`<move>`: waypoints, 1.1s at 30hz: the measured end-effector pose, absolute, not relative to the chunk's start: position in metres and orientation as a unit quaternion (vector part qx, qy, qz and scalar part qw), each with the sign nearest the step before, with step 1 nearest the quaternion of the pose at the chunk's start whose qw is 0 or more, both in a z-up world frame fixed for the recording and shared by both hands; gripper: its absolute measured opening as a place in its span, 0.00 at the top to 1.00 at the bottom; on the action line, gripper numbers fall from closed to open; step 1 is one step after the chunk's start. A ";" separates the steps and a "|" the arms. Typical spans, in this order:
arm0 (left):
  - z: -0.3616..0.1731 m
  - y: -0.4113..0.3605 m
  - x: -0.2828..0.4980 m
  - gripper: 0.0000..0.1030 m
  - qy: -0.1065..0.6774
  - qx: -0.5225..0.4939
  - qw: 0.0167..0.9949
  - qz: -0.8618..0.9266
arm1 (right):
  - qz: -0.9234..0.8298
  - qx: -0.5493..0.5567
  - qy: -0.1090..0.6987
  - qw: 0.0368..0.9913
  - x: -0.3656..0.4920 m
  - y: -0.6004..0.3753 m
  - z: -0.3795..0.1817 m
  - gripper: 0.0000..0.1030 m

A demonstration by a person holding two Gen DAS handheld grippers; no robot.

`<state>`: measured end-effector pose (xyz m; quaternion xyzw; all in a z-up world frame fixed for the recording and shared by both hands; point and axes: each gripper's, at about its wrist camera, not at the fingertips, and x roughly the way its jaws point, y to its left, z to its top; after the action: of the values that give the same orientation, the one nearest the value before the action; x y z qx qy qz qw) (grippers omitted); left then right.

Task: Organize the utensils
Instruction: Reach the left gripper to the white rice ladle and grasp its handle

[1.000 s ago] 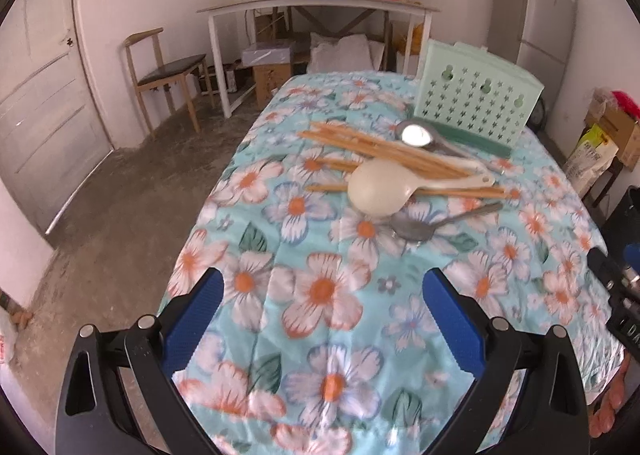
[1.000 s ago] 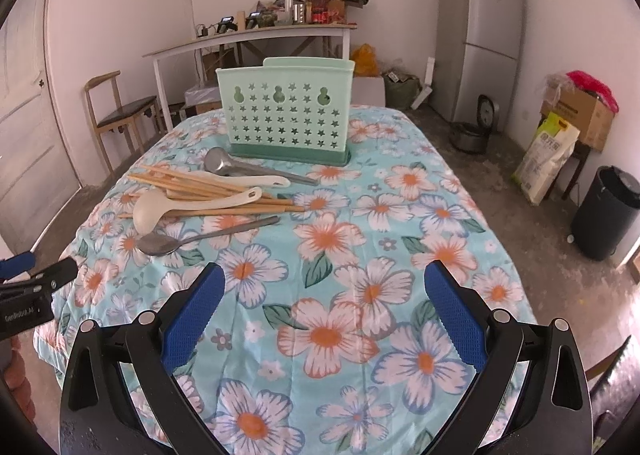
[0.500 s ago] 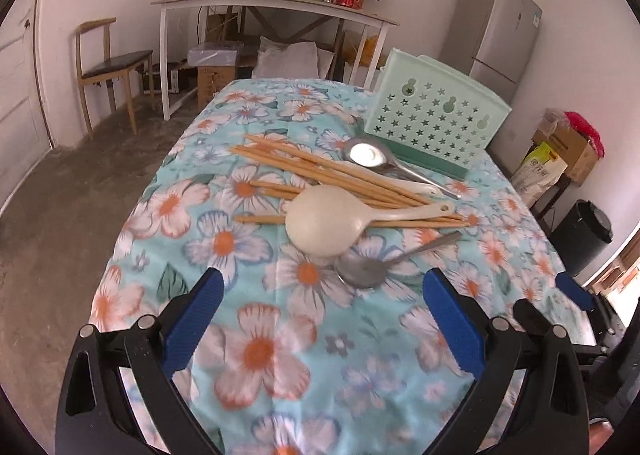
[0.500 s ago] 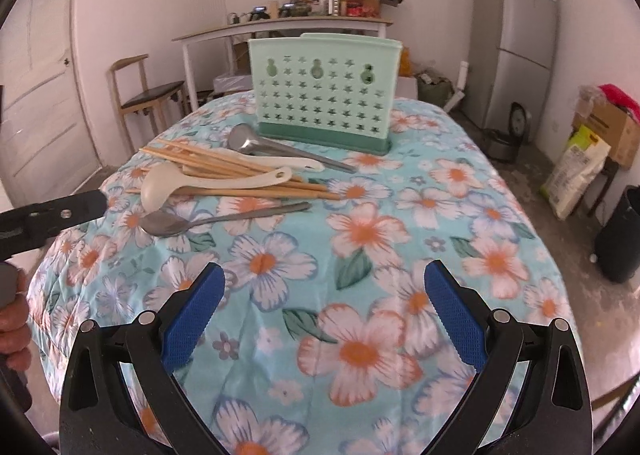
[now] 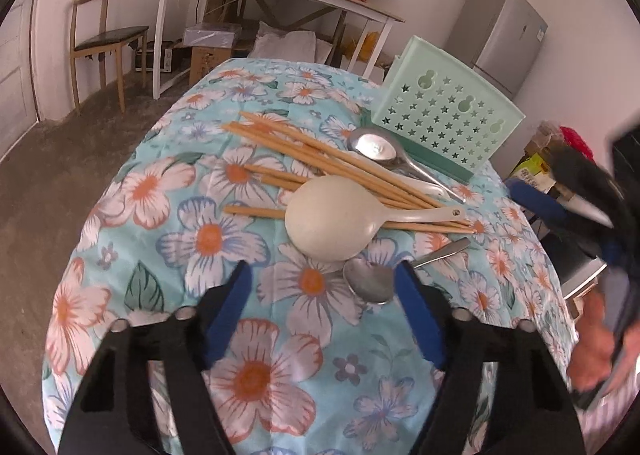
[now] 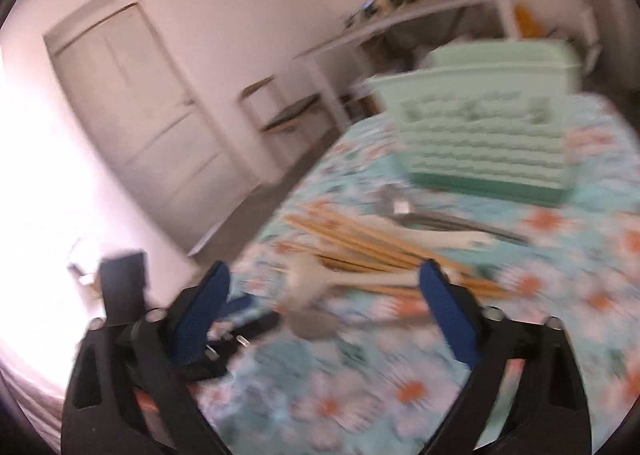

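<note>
Nearest us, left gripper and right gripper have been narrowing, nothing gripped yet — we're lining up on the steel spoon; ladle and chopsticks lie loose before the rack.

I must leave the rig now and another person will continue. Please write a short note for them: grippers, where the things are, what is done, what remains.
Left gripper: open, empty, jaws have just been closing, above the flowered tablecloth beside the small metal spoon.
Right gripper: open, empty, jaws have just been closing; its view is blurred.
On the cloth: the wooden chopsticks, the cream plastic rice paddle lying over them, the large metal spoon, a white spoon handle.
The mint-green perforated utensil holder stands behind them.
Done: nothing visibly sorted.
Left: all the utensils into the holder.
</note>
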<state>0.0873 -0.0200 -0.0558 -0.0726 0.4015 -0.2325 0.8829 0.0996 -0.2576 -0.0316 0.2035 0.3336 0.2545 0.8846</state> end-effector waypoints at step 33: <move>-0.072 0.028 0.083 0.73 0.457 -0.271 0.791 -0.303 | 0.274 0.233 0.420 0.834 0.052 -0.237 -0.084 0.45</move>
<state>0.0827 0.0275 -0.0716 -0.2712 0.4567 -0.3032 0.7912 0.0522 -0.2371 -0.0836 0.2328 0.4195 0.2740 0.8335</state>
